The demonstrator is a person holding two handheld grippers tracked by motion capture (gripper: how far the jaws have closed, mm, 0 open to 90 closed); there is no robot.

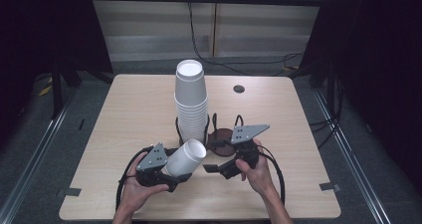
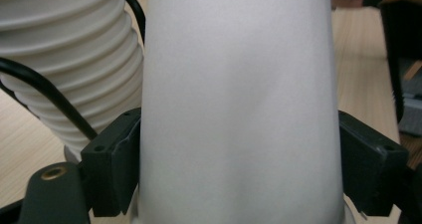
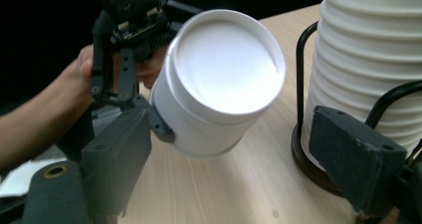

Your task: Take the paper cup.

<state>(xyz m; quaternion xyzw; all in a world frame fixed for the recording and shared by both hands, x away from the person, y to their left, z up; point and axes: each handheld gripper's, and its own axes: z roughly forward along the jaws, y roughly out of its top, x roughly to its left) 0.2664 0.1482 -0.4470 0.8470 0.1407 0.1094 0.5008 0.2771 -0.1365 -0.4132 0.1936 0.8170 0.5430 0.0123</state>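
Single white cup (image 1: 186,157) off the stack of cups (image 1: 190,104) in the wire rack (image 1: 215,132), lifted over the tabletop (image 1: 139,109) and lying tilted, closed bottom pointing toward the right tongs (image 1: 213,167). Clamped across its body by the left tongs (image 1: 171,176), pads (image 2: 112,167) pressed on both sides. Right tongs spread wide and empty just beside the cup; handover or placing apparently left to do.
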